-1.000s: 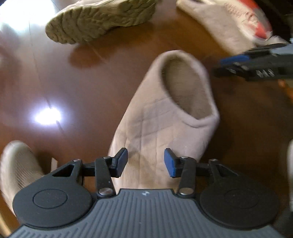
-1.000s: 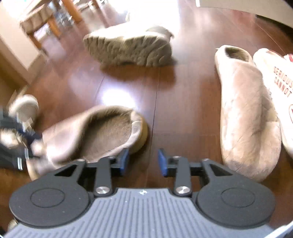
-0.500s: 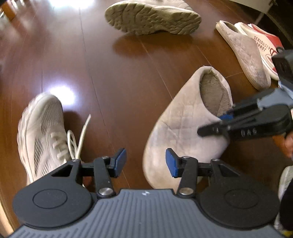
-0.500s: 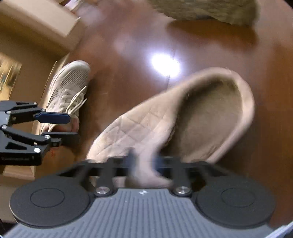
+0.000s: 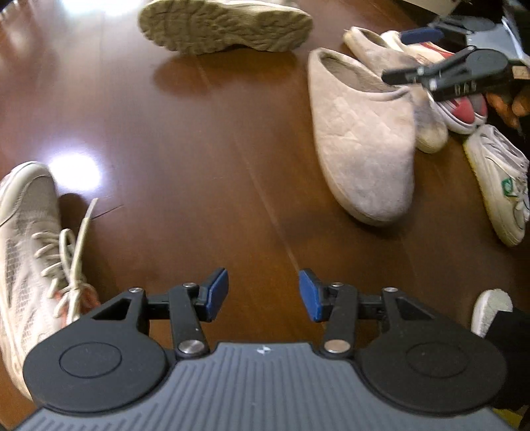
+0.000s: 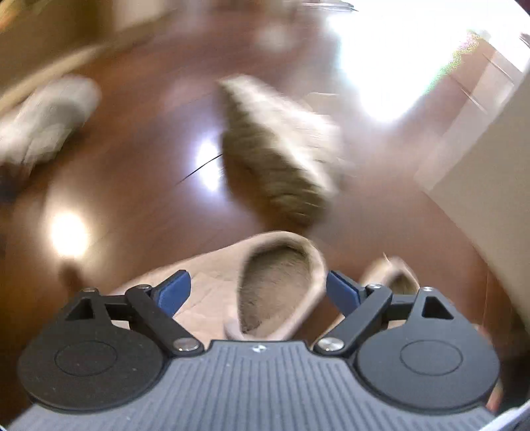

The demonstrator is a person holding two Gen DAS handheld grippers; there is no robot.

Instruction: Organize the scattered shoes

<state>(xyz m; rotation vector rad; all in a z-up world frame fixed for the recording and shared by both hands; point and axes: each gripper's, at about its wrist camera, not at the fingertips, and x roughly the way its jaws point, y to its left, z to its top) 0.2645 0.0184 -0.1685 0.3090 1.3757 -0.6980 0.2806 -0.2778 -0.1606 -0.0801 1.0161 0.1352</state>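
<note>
A quilted beige fabric slipper (image 5: 364, 139) is lying flat on the glossy dark wooden floor (image 5: 198, 149) at right of the left wrist frame, touching its matching slipper (image 5: 391, 66). The left tool (image 5: 263, 293) is hovering half open and empty. The right tool (image 6: 258, 291) is gaping wide around the slipper's fuzzy heel opening, pads (image 6: 174, 291) not gripping.

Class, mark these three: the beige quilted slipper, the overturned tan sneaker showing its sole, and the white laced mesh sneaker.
beige quilted slipper (image 5: 361, 139): left wrist view, quilted upper.
overturned tan sneaker (image 5: 225, 26): left wrist view, treaded sole.
white laced mesh sneaker (image 5: 26, 238): left wrist view, mesh side by the laces.
</note>
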